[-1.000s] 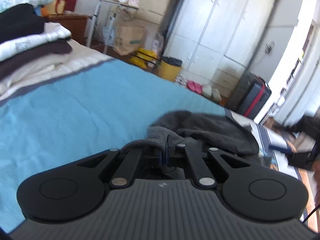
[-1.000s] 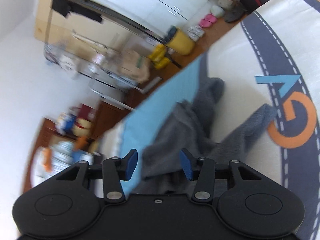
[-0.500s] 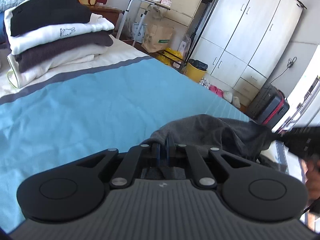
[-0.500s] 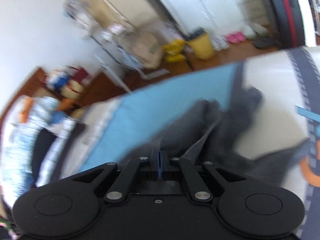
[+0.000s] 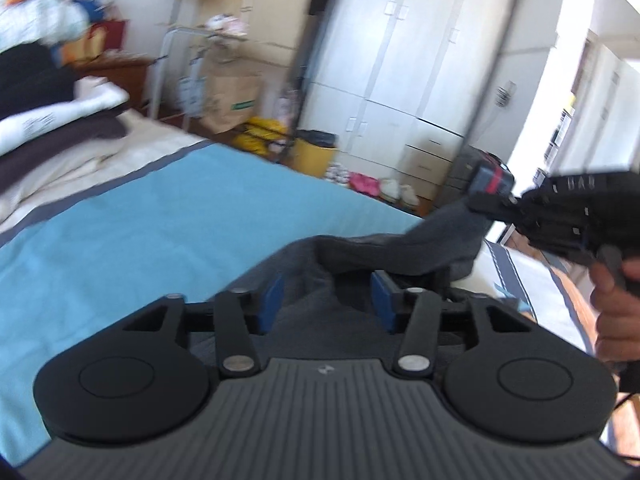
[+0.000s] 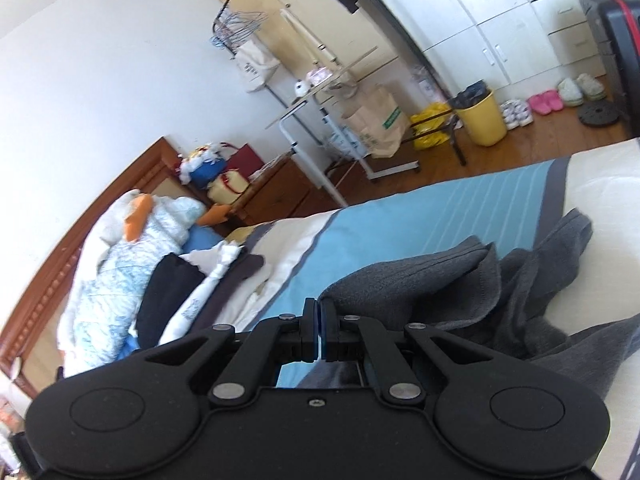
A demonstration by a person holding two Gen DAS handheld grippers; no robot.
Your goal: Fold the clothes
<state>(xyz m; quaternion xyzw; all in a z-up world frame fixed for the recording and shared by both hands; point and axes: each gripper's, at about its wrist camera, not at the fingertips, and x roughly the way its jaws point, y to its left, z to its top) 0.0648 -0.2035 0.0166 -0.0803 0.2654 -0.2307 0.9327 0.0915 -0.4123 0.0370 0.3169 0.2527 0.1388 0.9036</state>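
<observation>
A dark grey garment [image 5: 384,252] lies crumpled on the blue part of the bedspread [image 5: 140,232]. My left gripper [image 5: 327,300] is open, its blue pads on either side of the cloth without gripping it. My right gripper [image 6: 319,330] is shut on an edge of the grey garment [image 6: 420,280] and lifts it; in the left wrist view the right gripper [image 5: 486,204] holds the cloth's far corner raised at the right.
A stack of folded clothes [image 6: 192,292] sits by the pillows near the headboard [image 6: 72,264]. Beyond the bed stand white wardrobes [image 5: 404,68], a yellow bin [image 6: 482,114], a paper bag [image 6: 376,124] and a suitcase [image 6: 612,28].
My left gripper has opened and let go of the grey garment. My right gripper stays shut on the cloth and has lifted its edge higher.
</observation>
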